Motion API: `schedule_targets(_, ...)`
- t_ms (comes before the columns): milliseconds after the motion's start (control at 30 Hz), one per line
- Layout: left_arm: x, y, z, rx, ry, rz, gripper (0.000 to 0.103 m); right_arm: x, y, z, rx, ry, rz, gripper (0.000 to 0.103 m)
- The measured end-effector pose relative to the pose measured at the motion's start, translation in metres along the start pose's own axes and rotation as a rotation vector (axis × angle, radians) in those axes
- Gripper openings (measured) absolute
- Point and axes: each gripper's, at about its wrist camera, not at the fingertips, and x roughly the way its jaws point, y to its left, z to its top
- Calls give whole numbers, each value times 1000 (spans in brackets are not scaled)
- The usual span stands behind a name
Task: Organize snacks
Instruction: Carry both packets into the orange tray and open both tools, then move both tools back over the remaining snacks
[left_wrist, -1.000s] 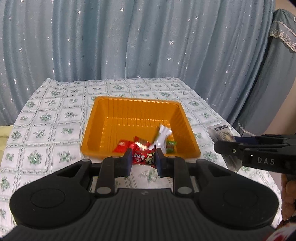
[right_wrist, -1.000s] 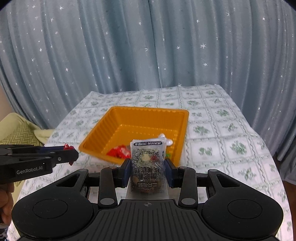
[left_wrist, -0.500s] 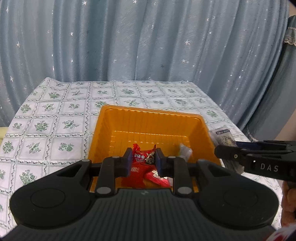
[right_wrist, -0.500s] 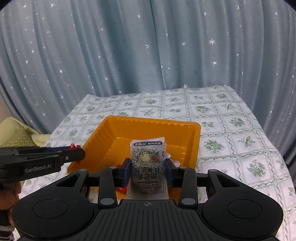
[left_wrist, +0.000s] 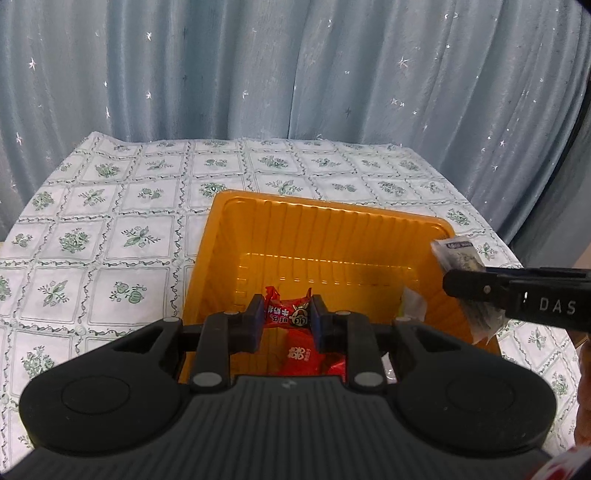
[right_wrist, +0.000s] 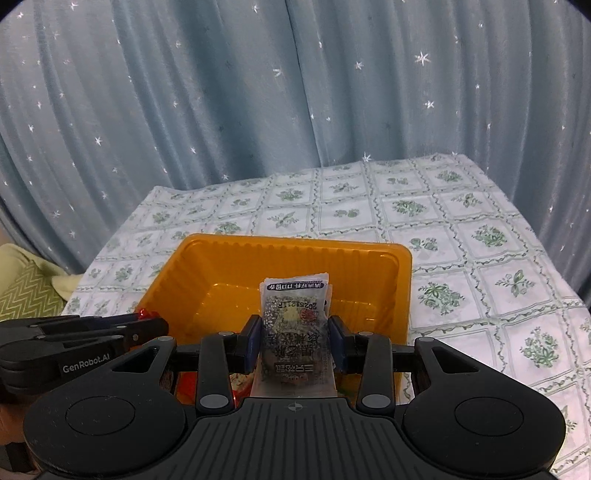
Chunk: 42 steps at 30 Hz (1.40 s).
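Two tongs over orange tray (left_wrist: 221, 236) on worktop (left_wrist: 110, 206).
Left tongs (left_wrist: 287, 314) clenched on red candy (left_wrist: 286, 313), long axis crosswise; loose red wrapper (left_wrist: 301, 354) seen only here. Right tongs (right_wrist: 293, 339) grasping grey packet (right_wrist: 293, 317), upright, top edge pointing away.

Both tongs (left_wrist: 287, 320) (right_wrist: 295, 341) clamped, angled downward

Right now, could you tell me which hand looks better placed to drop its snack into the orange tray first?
Left, probably. The left gripper holds its red snack packet well inside the orange tray, above snacks already there. The right gripper holds its grey packet nearer the tray's near edge.
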Motion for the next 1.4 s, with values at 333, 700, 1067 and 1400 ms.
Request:
schedule_targets(333, 11, 6, 5, -9, -21, -13, 33, 19, -1, -1, 21, 19, 8, 39)
schedule_targets(700, -1, 8, 2, -3, -36, -21, 36, 23, 2, 1, 32, 19, 2, 39)
schedule_targets(1067, -18, 8, -7, -15, -55, -4, 56, 12, 6, 2, 17, -53, 17, 65)
schedule_targets(1400, -63, 0, -27, -40, -63, 2, 63, -40, 3, -7, 45, -71, -15, 65)
